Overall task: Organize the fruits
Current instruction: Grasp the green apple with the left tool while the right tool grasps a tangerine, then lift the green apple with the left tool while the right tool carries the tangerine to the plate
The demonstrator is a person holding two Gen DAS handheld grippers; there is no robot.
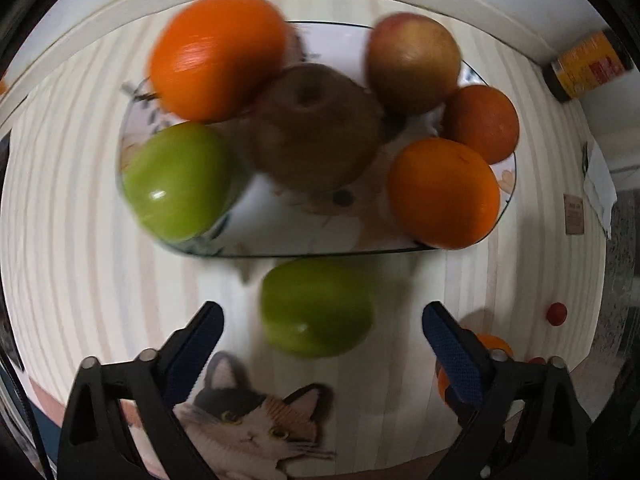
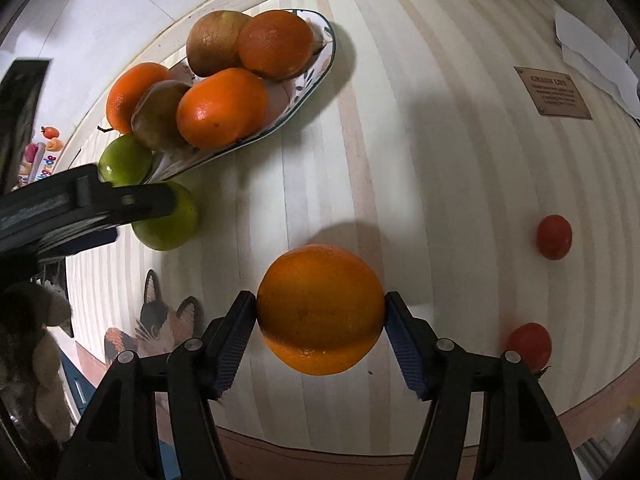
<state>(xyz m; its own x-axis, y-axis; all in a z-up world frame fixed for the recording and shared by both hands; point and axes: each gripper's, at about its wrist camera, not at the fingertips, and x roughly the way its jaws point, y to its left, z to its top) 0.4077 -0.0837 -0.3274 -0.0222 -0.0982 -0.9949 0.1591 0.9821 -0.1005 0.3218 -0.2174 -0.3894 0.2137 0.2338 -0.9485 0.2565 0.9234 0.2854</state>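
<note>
On striped table, at 6 o'clock of plate (image 1: 508, 184), green apple (image 1: 316, 308) sat dead ahead at 12 of left gripper (image 1: 320, 320), jaws wide, not touching. Right gripper (image 2: 320, 320) had orange (image 2: 320, 308) pinched between both pads, plate off at its 11.

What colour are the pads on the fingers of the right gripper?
Dark blue, textured pads on black arms, best seen in the right wrist view.

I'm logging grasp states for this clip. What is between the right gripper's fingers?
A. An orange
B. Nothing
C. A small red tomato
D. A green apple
A: in the right wrist view, the right gripper has both finger pads against the sides of an orange, while the green apple lies by the plate.
</note>
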